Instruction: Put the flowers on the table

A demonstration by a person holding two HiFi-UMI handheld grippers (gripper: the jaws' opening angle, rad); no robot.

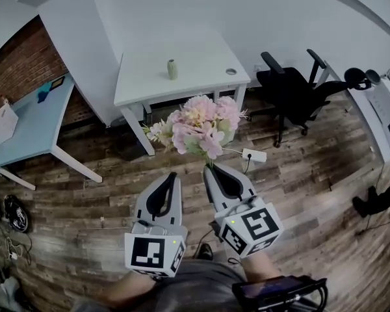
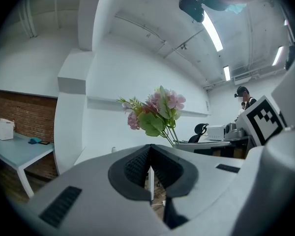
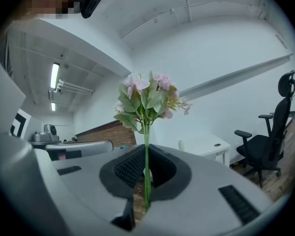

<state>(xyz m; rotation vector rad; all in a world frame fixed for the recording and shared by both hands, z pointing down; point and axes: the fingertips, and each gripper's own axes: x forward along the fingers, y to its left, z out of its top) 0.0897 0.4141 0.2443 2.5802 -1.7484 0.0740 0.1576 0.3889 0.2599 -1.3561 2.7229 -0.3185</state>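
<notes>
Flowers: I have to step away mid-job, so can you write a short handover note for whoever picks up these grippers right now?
Right claw: shut on the stem of the flowers, which are held upright over the wooden floor.
Left claw: shut, holding nothing.
White table: ahead, beyond the flowers; a small vase stands on it.
Done: the flowers are in hand.
Left: go up to the white table and set the flowers down on it, probably near the vase.

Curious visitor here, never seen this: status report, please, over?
Right gripper shut on flowers, held upright. Left gripper shut, empty. White table ahead, small vase on it.
</notes>
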